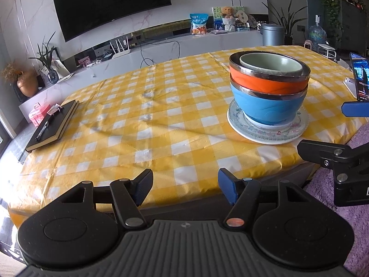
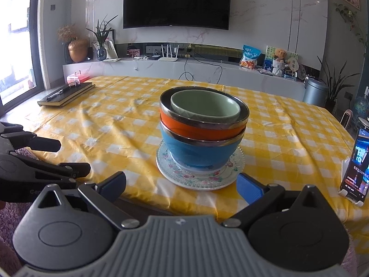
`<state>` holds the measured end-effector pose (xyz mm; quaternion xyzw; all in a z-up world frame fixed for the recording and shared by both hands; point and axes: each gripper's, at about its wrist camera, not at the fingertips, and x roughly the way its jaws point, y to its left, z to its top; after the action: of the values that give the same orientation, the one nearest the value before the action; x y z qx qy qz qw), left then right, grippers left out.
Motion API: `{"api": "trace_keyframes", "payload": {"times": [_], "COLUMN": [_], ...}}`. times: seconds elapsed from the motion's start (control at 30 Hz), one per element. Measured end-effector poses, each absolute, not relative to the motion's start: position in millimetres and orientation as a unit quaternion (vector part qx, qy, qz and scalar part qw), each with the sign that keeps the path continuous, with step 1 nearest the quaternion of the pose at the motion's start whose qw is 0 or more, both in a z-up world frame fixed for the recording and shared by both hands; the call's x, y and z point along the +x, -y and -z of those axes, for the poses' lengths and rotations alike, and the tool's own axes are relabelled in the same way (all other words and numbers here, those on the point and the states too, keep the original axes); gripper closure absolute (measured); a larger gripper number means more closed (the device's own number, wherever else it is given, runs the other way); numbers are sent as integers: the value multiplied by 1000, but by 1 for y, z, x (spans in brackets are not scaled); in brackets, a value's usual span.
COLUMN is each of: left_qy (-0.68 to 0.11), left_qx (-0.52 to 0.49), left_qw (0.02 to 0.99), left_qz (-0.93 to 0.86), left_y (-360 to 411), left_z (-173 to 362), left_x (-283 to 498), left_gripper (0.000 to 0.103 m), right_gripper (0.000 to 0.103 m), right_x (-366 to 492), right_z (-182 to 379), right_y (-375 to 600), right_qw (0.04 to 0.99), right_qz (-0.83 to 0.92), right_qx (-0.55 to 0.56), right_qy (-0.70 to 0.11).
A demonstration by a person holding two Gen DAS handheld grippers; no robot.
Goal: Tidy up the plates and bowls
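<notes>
Nearest to us, our left tool (image 1: pixel 185 188) hangs over the near edge of the table (image 1: pixel 161 115), its blue-padded jaws standing apart with only checked cloth showing between them. Our right tool (image 2: pixel 181 185) sits at the same edge, jaws spread wide and holding nothing, the plate's near rim showing in the gap beyond them.

On the table stands the stack: a floral plate (image 2: pixel 200 180) at the bottom, a blue bowl (image 2: pixel 200 154) resting on it, an orange bowl (image 2: pixel 184 125) nested in the blue one, and a green bowl (image 2: pixel 205 106) sitting inside the orange one. From the left wrist view the stack lies ahead and to the right, well clear of our left tool; from the right wrist view it stands straight ahead, close beyond the fingertips but untouched.

A black notebook (image 1: pixel 53 125) with a pen (image 1: pixel 45 127) on top lies at the far left corner of the table. A phone (image 2: pixel 355 168) leans upright on a stand at the right side, its screen lit. A dark TV (image 2: pixel 176 2) hangs on the wall behind.
</notes>
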<state>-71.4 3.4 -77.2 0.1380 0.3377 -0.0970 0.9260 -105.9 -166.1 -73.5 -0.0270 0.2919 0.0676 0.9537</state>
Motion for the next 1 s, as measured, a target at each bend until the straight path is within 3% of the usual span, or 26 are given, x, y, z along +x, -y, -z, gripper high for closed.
{"api": "trace_keyframes", "payload": {"times": [1.0], "left_qy": [-341], "left_qx": [136], "left_qw": [925], "left_qz": [94], "left_y": [-5], "left_z": [78], "left_x": [-71], "left_gripper": [27], "right_gripper": [3], "right_x": [-103], "right_z": [74], "right_y": [168], "right_qw": [952], "right_qz": [-64], "right_qx": [-24], "right_qy": [-298]}}
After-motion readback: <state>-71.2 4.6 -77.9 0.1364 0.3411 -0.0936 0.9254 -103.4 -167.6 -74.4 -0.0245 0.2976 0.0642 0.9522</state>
